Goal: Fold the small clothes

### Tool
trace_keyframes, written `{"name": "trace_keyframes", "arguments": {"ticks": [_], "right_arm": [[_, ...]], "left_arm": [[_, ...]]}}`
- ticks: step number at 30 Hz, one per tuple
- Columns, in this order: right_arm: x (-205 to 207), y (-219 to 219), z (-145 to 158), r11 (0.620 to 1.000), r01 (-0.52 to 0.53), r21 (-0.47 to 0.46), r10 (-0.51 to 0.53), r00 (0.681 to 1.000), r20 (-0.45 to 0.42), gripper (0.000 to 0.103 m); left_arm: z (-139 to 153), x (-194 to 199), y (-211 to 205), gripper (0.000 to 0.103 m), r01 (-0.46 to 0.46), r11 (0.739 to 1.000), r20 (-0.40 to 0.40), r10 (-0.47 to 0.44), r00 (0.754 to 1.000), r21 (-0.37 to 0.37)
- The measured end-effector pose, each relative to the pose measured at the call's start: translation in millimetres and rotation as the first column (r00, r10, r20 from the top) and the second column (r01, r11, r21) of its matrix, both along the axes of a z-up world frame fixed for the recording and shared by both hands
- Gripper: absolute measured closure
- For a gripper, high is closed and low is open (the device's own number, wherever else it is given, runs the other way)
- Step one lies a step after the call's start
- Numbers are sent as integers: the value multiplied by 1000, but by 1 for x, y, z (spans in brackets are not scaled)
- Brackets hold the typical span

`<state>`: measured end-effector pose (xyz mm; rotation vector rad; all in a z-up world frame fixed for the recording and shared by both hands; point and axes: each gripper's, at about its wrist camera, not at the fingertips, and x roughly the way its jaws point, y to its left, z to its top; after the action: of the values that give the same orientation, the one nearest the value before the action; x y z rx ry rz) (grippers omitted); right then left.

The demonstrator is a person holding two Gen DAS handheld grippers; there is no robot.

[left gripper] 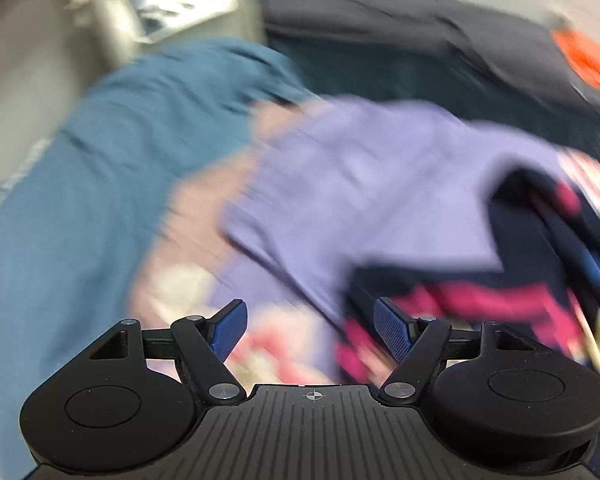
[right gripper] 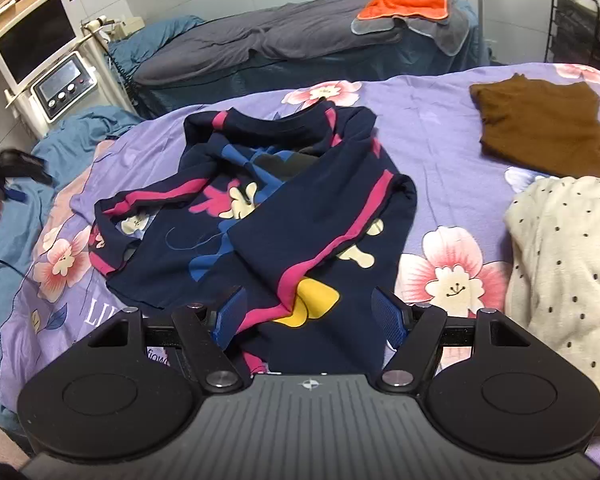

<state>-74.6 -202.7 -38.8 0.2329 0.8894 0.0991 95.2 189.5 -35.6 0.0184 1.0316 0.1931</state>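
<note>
Purple floral bedspread spreads beneath; navy garment lies mid-bed, long axis six to twelve o'clock, neckline at twelve. Right gripper straddles its hem, pads apart; left gripper gapes empty.

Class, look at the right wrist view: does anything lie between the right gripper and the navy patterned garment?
Nothing visible does. The navy garment lies directly under the open right gripper; the brown garment and dotted cloth sit off to the side.
</note>
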Motion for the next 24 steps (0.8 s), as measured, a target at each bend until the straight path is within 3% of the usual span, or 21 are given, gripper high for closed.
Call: {"name": "trace_keyframes", "arguments": {"ticks": [4, 7, 10, 12, 15, 18, 22, 24], "right_arm": [[9, 15, -3, 994, -109, -23, 109, 994, -24, 30], [21, 35, -8, 970, -242, -39, 240, 970, -40, 29], [34, 63, -21, 933, -360, -32, 356, 931, -81, 29], [39, 83, -35, 890, -456, 6, 453, 881, -136, 30], [42, 101, -57, 866, -499, 17, 488, 840, -237, 43], [33, 105, -67, 844, -532, 60, 530, 815, -234, 44], [27, 123, -85, 783, -622, 3, 597, 750, -284, 43], [25, 132, -93, 749, -661, -43, 622, 725, -294, 37]], "left_arm": [[-20, -30, -47, 0, 146, 989, -53, -147, 988, -28], [-30, -49, -64, 0, 183, 983, -100, -185, 978, -26], [-33, -65, -57, 0, 166, 986, -108, -168, 980, -27], [-33, -73, -45, 0, 139, 990, -111, -139, 984, -8], [-31, -77, -17, 0, 78, 997, -122, -76, 990, 9], [-31, -86, 7, 0, 7, 1000, -131, -5, 991, 14], [-40, -93, 25, 0, -60, 998, -170, 58, 984, -5], [-44, -95, 24, 0, -70, 997, -185, 66, 981, -16]]}}
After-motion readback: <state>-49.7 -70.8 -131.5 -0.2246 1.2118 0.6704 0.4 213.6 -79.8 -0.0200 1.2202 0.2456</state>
